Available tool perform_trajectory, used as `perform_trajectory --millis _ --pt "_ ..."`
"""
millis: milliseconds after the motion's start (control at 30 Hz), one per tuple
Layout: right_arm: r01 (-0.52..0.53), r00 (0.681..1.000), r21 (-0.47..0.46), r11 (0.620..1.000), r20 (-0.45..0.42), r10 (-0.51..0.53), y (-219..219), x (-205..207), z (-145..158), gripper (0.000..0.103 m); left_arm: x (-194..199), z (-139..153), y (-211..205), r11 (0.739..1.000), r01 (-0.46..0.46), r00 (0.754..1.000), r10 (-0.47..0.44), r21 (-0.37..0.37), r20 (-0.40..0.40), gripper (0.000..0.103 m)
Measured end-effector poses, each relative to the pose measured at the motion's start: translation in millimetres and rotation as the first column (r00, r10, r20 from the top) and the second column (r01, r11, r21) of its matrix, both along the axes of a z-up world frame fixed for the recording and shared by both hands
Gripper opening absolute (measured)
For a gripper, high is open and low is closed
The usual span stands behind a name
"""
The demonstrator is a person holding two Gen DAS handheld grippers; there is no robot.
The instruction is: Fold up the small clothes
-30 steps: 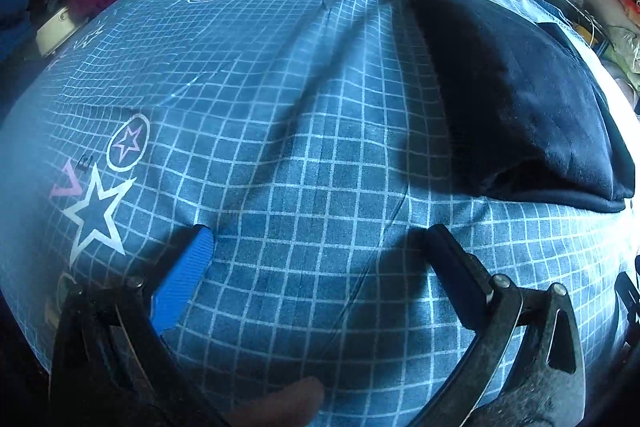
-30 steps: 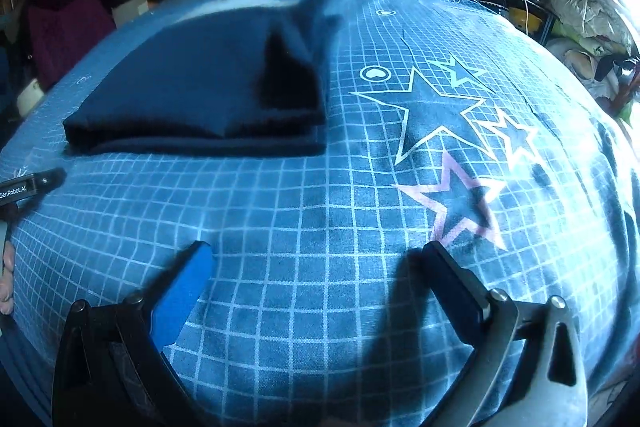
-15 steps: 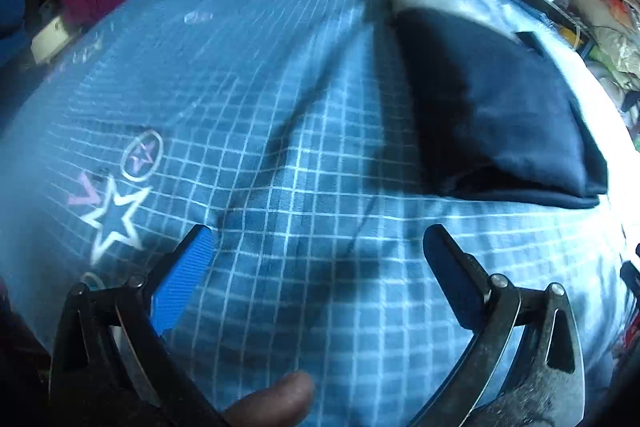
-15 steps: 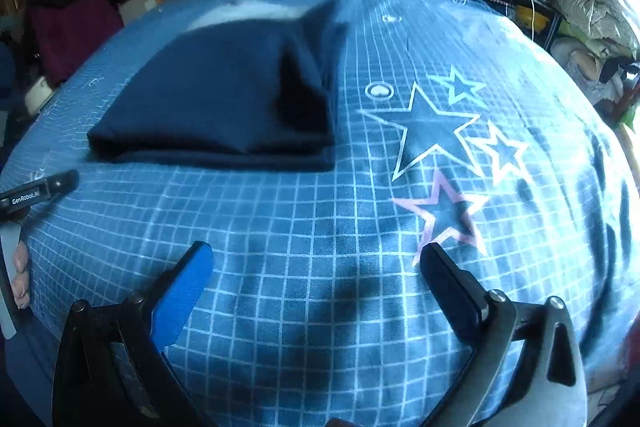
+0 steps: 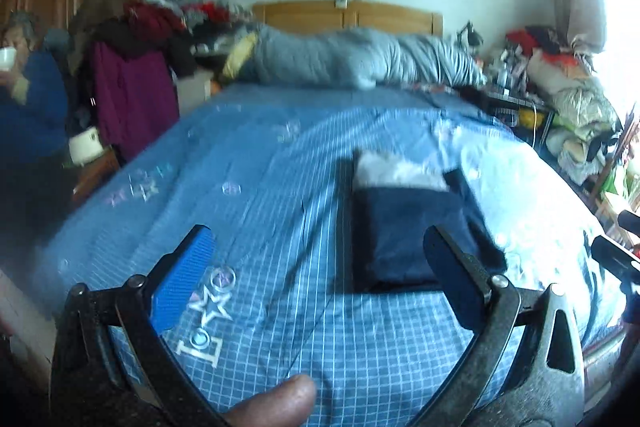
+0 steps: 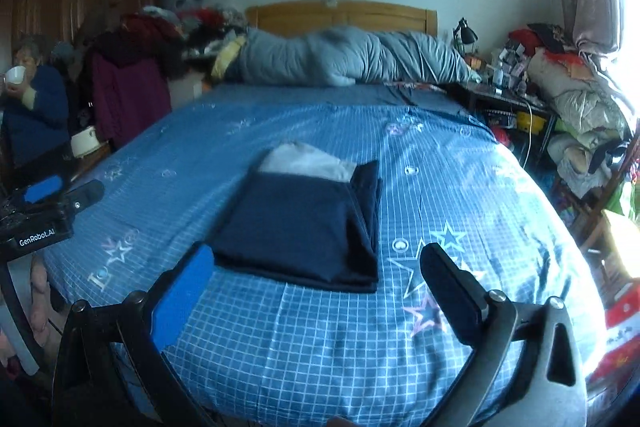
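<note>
**Folded navy garment rests on the bed, both tools empty**

Plainly, the largest thing here is the bed with its blue grid-and-star printed cover (image 6: 320, 327), filling the lower two thirds of both views. At the upper middle lies a rolled grey quilted duvet (image 6: 352, 61) against the wooden headboard (image 6: 340, 15).

The dark navy folded cloth garment (image 6: 304, 227) sits in the middle of the right wrist frame, flat on the cover, with a pale grey lining or layer (image 6: 308, 163) showing at its far edge. It looks soft, light and limp, likely to sag if lifted by one point; a hold on a folded edge or corner nearest the camera seems best.

The left tool (image 5: 320, 283) is spread wide and holds nothing; the right tool (image 6: 316, 287) likewise gapes wide and empty, low in its frame.

Writing: "GenRobot.AI" on the left device at left of the right wrist frame; the cover print is too blurred to read.
</note>
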State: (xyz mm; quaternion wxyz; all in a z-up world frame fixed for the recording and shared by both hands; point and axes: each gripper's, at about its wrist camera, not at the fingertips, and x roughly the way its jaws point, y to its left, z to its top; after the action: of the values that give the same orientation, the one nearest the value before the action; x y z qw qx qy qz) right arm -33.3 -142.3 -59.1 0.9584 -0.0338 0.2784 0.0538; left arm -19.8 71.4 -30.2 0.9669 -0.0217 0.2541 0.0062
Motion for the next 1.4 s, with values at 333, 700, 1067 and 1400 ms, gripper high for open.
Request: perform_trajectory --millis 333,700,1067,1400 --pt "0.009 0.994 -0.011 1.000 0.113 -0.008 19.3 -6.4 67.1 0.103 -10.1 29.0 6.2 0.999 -0.008 0.997 0.011 -0.040 0.075 0.103" --pt "-0.034 0.996 0.008 0.999 0.082 0.033 21.6 -4.5 67.6 0.103 -11.8 30.1 2.0 0.998 -0.035 0.997 0.038 -0.052 0.073 0.103" --pt "-0.036 0.999 0.012 0.999 0.017 0.035 20.6 -1.1 46.3 0.103 -10.1 23.9 8.1 0.997 -0.064 0.997 0.066 -0.050 0.041 0.103" --pt "0.034 0.999 -0.024 0.999 0.006 -0.034 25.1 11.9 45.8 0.103 -1.8 12.5 -5.3 0.999 -0.053 0.998 0.053 0.005 -0.025 0.103"
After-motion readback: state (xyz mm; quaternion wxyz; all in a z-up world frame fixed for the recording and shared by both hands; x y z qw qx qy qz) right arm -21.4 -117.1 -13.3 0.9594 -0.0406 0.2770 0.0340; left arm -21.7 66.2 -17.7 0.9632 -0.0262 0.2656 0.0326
